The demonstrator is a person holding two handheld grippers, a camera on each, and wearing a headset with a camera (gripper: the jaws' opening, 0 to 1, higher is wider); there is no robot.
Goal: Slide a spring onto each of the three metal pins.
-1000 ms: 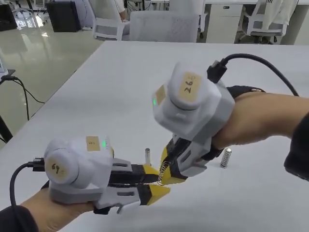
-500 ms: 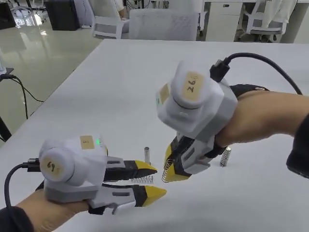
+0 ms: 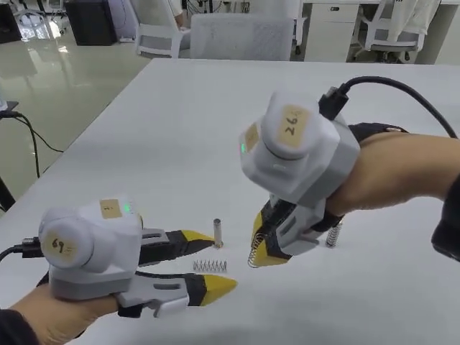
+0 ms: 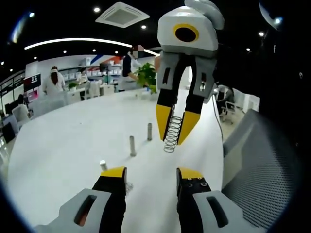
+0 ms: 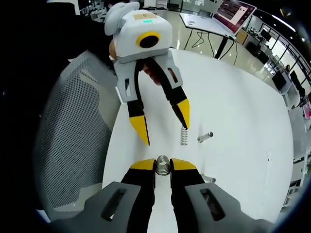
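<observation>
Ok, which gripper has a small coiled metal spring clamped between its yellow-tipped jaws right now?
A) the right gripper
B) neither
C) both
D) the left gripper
A: the right gripper is shut on a small coiled metal spring, while the left gripper is open and a second spring lies loose on the white table.

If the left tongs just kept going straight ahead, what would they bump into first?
Probably the spring clamped in the right tongs, which hangs directly ahead, though depth is hard to judge; the pins stand off to one side.
</observation>
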